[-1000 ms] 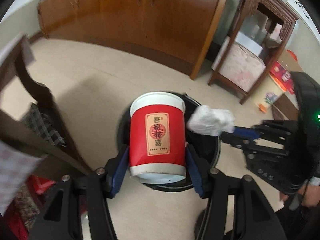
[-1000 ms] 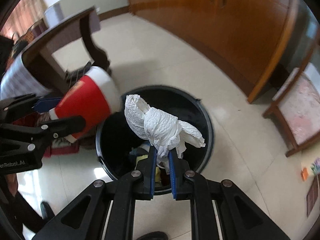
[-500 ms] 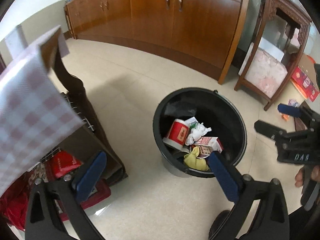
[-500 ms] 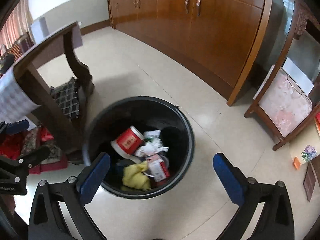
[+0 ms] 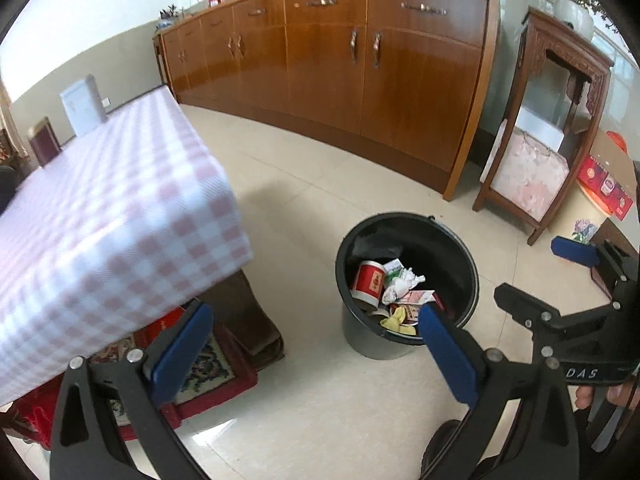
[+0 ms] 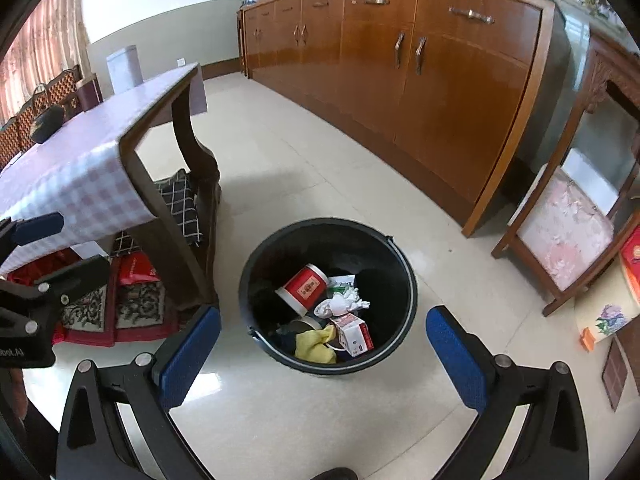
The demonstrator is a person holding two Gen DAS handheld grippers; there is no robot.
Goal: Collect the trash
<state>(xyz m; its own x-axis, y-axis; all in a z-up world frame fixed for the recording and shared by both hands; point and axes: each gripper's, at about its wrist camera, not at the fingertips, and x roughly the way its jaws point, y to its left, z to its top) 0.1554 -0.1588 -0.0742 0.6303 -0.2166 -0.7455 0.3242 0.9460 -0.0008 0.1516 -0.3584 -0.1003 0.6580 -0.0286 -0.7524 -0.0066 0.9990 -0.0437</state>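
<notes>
Beyond both wide, empty claws, the red cup (image 6: 306, 289) lies inside the black bin (image 6: 404, 276).

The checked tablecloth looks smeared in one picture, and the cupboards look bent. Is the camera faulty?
Left wrist view: the checked tablecloth is blurred, close to the lens; the black bin stays sharp. Both views: the fisheye lens bows the wooden cupboards and darkens the corners. Right wrist view: window light glares off the floor tiles.

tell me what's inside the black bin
In the black bin: a red paper cup, crumpled tissue, a small carton, a yellow rag. Anything beneath them is hidden.
</notes>
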